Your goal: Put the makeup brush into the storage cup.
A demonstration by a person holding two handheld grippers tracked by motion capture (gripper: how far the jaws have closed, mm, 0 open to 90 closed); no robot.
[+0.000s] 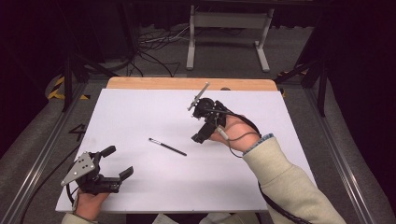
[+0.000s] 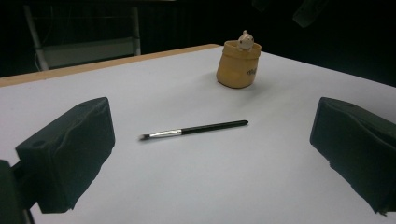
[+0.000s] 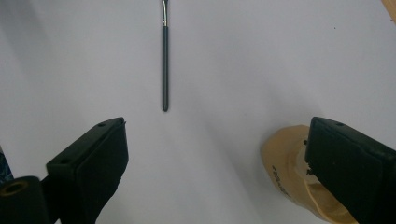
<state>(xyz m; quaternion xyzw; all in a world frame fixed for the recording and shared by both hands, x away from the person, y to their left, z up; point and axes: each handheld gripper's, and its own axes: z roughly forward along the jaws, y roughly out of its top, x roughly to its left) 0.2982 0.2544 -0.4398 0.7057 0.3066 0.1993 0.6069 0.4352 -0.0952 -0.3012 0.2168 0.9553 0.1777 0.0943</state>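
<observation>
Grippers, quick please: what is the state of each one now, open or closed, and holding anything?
Left gripper: jaws open, holding nothing.
Right gripper: jaws open, holding nothing; the tan pot is beside one jaw.

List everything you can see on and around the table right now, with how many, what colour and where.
Brush: one, black handle with silver ferrule, lying flat mid-table.
Holder: one, tan pot with a small pale figure on its rim, standing beyond the brush.
Table: one, white top with a wooden far edge.
Stand: one, pale grey, on the floor beyond the table.
Cables: several, dark, on the floor.
Left gripper: one, black, open, near-left corner.
Right gripper: one, black, open, right of centre.
</observation>
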